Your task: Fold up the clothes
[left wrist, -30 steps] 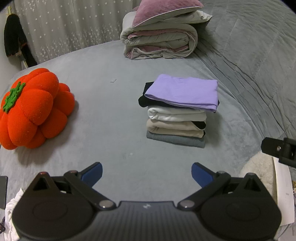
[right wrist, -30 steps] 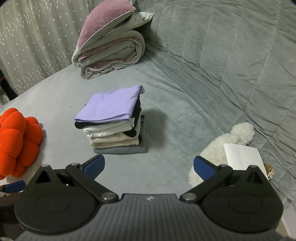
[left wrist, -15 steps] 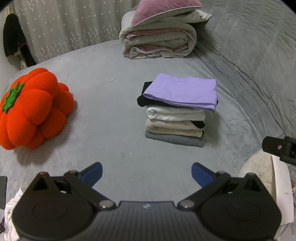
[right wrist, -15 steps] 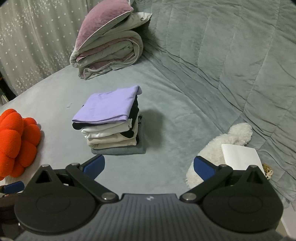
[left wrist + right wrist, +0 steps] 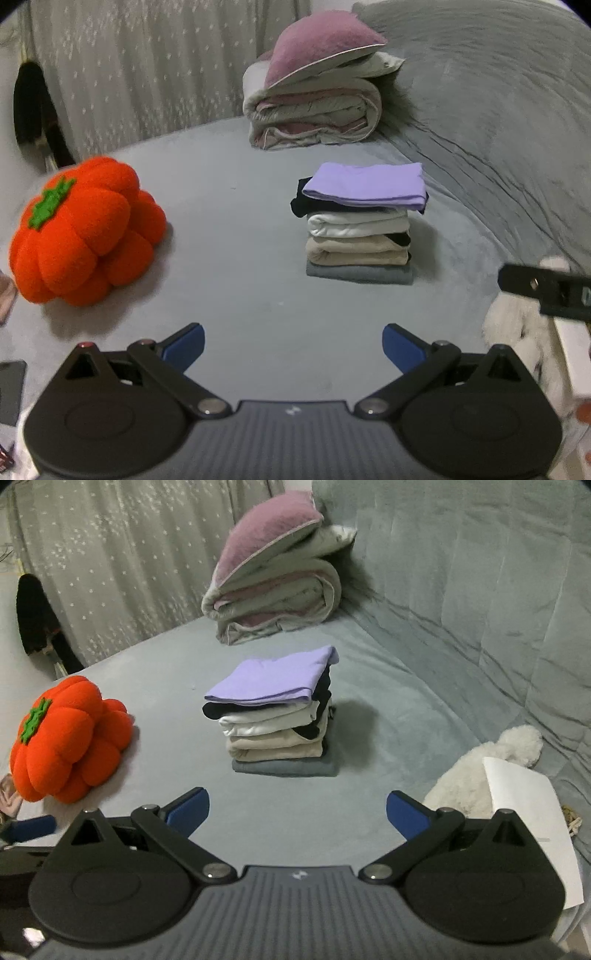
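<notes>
A neat stack of folded clothes [image 5: 360, 236] [image 5: 277, 734] sits mid-bed: a lilac garment [image 5: 365, 182] [image 5: 275, 679] on top, then black, white, beige and grey layers. My left gripper [image 5: 293, 345] hovers open over bare bedding in front of the stack, nothing between its blue fingers. My right gripper [image 5: 297, 814] is open too, empty, also short of the stack. A black part of the right gripper [image 5: 546, 291] shows at the right edge of the left wrist view.
An orange pumpkin cushion [image 5: 85, 232] [image 5: 66, 738] lies left of the stack. A rolled duvet with a mauve pillow [image 5: 314, 107] [image 5: 273, 587] sits behind. A white plush toy [image 5: 487, 771] and a white paper [image 5: 532, 823] lie right. A dark phone [image 5: 11, 391] is at left.
Both cameras have tilted up and pulled back slightly, so the stack sits a little farther and the curtain shows more. Both grippers stay open and empty.
</notes>
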`<action>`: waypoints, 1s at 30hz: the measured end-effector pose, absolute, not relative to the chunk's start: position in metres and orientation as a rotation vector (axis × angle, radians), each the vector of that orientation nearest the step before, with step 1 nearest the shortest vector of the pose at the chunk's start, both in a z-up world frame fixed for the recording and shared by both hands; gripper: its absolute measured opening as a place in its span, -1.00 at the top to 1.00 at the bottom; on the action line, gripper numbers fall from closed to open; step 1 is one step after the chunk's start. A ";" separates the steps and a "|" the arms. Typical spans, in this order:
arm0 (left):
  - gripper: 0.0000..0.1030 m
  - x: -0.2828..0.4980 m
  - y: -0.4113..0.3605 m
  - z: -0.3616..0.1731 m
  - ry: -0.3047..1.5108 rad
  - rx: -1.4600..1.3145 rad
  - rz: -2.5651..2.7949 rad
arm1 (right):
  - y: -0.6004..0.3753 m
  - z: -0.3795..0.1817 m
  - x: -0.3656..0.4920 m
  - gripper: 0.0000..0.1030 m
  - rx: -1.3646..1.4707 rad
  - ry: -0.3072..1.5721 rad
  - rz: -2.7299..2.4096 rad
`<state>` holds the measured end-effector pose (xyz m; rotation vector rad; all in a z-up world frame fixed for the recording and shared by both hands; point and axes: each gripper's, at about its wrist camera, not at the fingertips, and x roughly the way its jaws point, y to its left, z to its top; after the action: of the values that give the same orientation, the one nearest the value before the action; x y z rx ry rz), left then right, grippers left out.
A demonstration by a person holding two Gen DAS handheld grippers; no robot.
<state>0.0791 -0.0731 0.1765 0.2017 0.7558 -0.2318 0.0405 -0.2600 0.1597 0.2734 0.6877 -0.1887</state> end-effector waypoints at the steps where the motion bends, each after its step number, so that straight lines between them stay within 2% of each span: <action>1: -0.99 0.072 -0.070 0.177 0.742 0.211 -0.231 | -0.257 0.159 0.036 -1.00 0.266 0.676 -0.185; 13: -0.99 0.004 -0.052 0.147 0.706 0.279 -0.145 | -0.214 0.150 -0.013 -1.00 0.134 0.544 -0.156; 30: -0.99 -0.007 -0.030 0.122 0.796 0.183 -0.144 | -0.182 0.122 -0.027 -1.00 0.099 0.514 -0.163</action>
<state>-0.0069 -0.0301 0.1222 0.1831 0.7964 -0.1438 -0.0273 -0.1815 0.1224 0.0986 0.5141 -0.1626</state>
